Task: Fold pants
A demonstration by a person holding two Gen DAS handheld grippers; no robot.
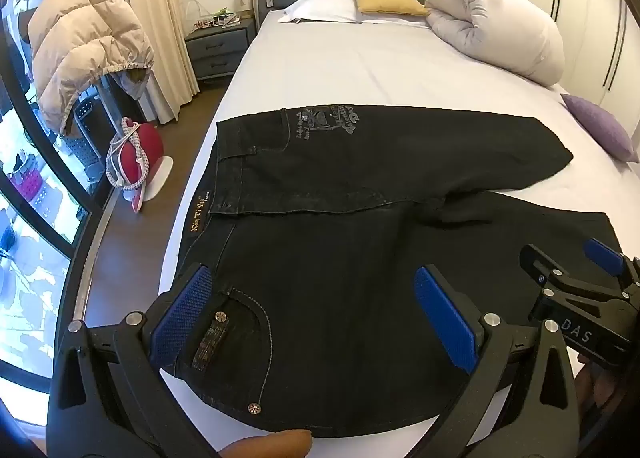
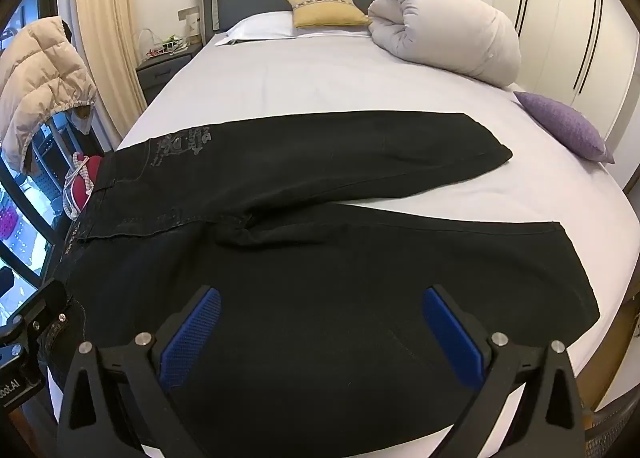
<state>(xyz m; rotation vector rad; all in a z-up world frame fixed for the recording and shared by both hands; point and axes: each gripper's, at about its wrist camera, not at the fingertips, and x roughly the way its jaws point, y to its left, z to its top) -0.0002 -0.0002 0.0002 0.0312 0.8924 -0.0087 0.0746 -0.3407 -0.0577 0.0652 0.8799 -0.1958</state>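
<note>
Blue-padded fingers [image 1: 188, 314] of the left gripper [image 1: 316, 318] stand wide apart, angled down over the waist end of a pair of black jeans [image 1: 340, 258], above a front pocket with metal rivets [image 1: 240, 338]; nothing is between them. A fingertip [image 1: 280, 444] of the person shows at the bottom edge of that view. The right gripper [image 2: 320, 332] hovers just beside it, over the near leg, its jaws likewise spread and gripping nothing.

These jeans lie flat across the foot of a bed [image 2: 320, 78] with a white sheet, waistband at the left edge, both legs running to the right and splayed in a V. Printed lettering [image 1: 328, 120] marks the far hip. Farther up the bed are a rolled white duvet [image 2: 444, 30], a yellow cushion [image 2: 326, 10], a white pillow [image 2: 260, 28] and, near the right edge, a purple cushion [image 2: 564, 126].
</note>
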